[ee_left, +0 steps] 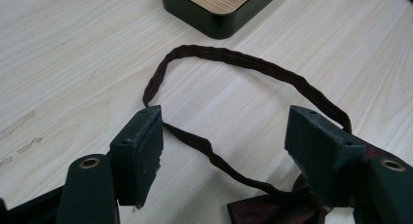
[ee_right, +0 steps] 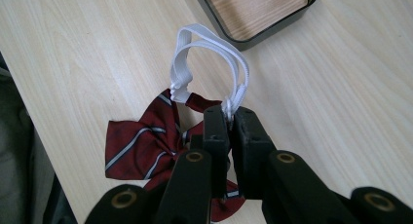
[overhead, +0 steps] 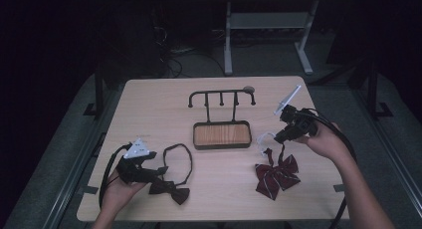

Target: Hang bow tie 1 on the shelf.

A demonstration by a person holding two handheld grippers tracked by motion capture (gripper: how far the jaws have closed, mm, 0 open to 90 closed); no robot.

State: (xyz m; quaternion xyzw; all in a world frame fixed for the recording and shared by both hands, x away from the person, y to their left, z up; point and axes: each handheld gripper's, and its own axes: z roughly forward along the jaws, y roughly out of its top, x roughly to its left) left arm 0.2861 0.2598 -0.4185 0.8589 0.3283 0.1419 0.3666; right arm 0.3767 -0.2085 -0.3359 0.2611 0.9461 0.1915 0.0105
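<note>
Right gripper [ee_right: 229, 118] clamped on white elastic loop [ee_right: 210, 44] of dark red striped bow tie [ee_right: 146, 141] on bench | left gripper [ee_left: 224, 141] apart, straddling black bow tie's strap [ee_left: 234, 58] | black hook rack with wooden tray [overhead: 222, 134] lies ahead, between both.

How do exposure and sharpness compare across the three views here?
High view: dim, room nearly black, table lit, dark bow tie low in contrast. Left gripper view: bright, table grain crisp, strap sharp. Right gripper view: bright, white elastic and red bow tie clear, claw base slightly soft.
</note>
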